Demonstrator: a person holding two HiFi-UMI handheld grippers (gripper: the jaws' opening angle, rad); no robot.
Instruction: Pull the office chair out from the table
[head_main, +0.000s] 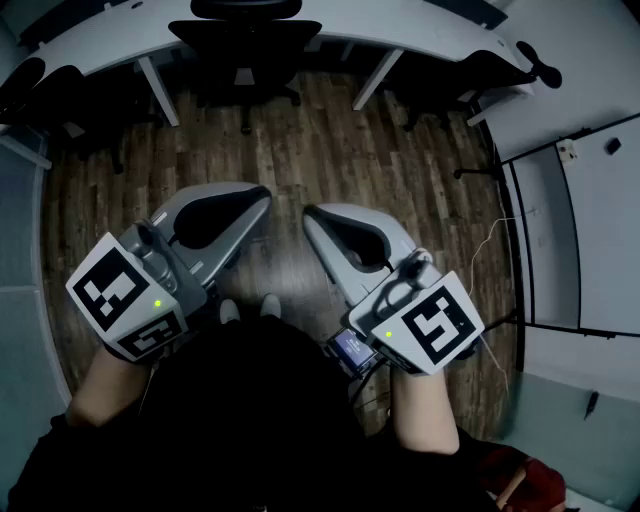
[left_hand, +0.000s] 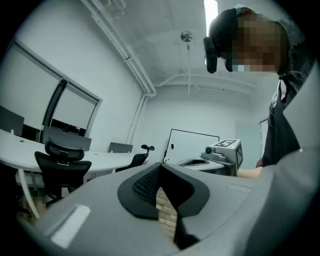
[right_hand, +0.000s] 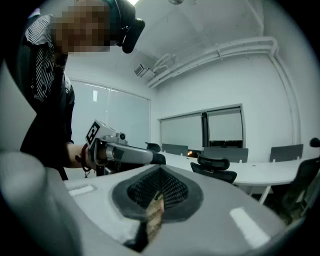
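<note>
Held low over the wooden floor (head_main: 330, 150), the left tongs (head_main: 258, 198) and right tongs (head_main: 312, 215) are both fully closed with nothing between them, their tips near each other but apart. Well beyond them, the black office chair (head_main: 245, 45) stands tucked against the near edge of the curved white desk (head_main: 400, 25), untouched.

Dark wood-plank floor (head_main: 300, 150) beneath left gripper (head_main: 258, 198); white painted wall (left_hand: 210, 112) and black-framed white board (left_hand: 192, 145) ahead; bright ceiling strip light (left_hand: 210, 10) above.
</note>
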